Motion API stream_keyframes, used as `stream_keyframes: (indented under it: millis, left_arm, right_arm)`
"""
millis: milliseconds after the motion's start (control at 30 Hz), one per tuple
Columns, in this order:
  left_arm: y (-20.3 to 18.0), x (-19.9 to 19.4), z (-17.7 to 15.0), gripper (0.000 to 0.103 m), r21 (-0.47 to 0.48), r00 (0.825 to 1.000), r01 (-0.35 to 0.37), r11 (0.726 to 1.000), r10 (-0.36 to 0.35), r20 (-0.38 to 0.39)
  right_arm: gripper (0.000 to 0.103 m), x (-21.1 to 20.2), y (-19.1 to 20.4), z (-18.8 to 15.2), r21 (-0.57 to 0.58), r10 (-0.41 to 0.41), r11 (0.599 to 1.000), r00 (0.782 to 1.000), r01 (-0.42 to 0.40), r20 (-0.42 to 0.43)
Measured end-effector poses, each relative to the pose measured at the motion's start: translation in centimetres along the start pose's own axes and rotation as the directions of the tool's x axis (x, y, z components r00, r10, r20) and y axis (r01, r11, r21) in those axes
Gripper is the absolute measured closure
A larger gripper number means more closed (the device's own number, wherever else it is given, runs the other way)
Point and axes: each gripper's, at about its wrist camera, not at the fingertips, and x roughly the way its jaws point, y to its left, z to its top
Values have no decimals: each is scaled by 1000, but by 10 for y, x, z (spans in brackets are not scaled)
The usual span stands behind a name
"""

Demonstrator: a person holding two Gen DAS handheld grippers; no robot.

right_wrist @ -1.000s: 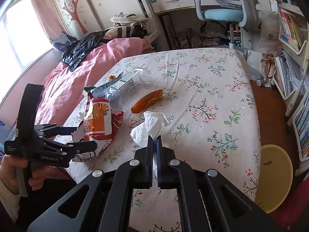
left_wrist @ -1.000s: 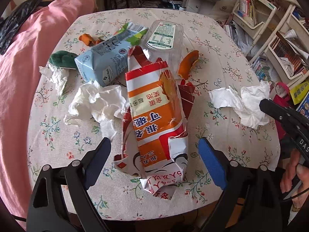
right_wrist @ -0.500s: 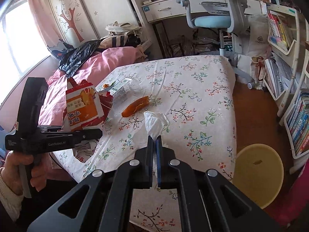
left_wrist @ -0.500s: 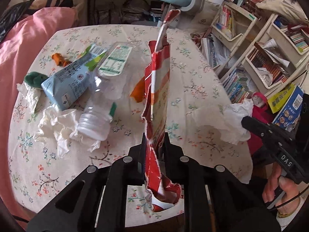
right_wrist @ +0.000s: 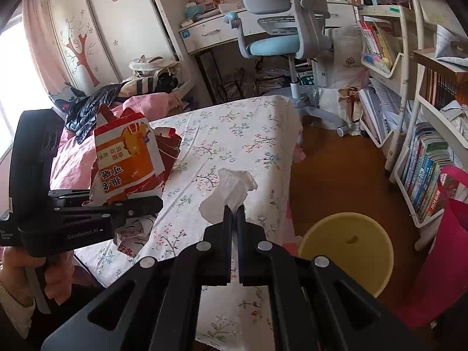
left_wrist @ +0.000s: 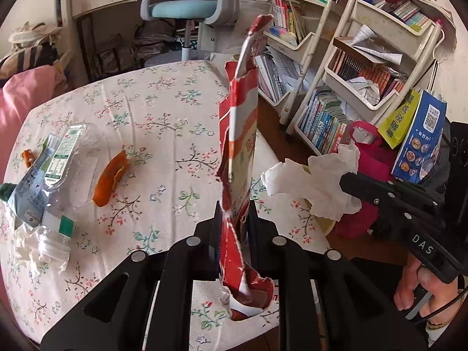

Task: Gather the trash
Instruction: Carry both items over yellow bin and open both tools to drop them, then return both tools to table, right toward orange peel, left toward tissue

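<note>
My left gripper [left_wrist: 234, 213] is shut on a torn red, orange and white snack bag [left_wrist: 238, 152] and holds it upright above the floral table [left_wrist: 163, 111]. The bag also shows in the right wrist view [right_wrist: 125, 158]. My right gripper [right_wrist: 234, 209] is shut on a crumpled white tissue [right_wrist: 231, 188], lifted near the table's right edge; the tissue also shows in the left wrist view [left_wrist: 310, 184]. A yellow bin [right_wrist: 345, 251] stands on the floor below the right gripper.
On the table lie a clear plastic bottle [left_wrist: 55, 172], an orange peel [left_wrist: 109, 178], a blue carton [left_wrist: 20, 196] and white tissues [left_wrist: 26, 245]. A bookshelf [left_wrist: 351, 87], a pink bag [right_wrist: 444, 248] and a blue office chair [right_wrist: 280, 29] stand to the right and behind.
My left gripper closed on the snack bag, lifted it off the table and swung right. My right gripper lifted the tissue and moved right, toward the yellow bin.
</note>
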Motion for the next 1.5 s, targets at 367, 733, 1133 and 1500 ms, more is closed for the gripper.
stream_keyframes:
  millis: [367, 733, 1133, 1500]
  left_arm:
    - [-68, 30, 20, 88, 86, 1000, 21, 996, -22, 14]
    - [-113, 70, 32, 88, 92, 999, 50, 995, -49, -10]
    - [-135, 121, 31, 79, 67, 996, 52, 996, -47, -81]
    - [-126, 104, 33, 54, 93, 999, -24, 995, 26, -21]
  right_arm:
    - [99, -11, -48, -15, 83, -121, 989, 993, 121, 1]
    - [95, -2, -85, -27, 151, -191, 969, 981, 196, -45]
    - [38, -14, -117, -32, 227, -288, 930, 957, 289, -39]
    - [33, -22, -107, -21, 222, -254, 945, 967, 242, 28]
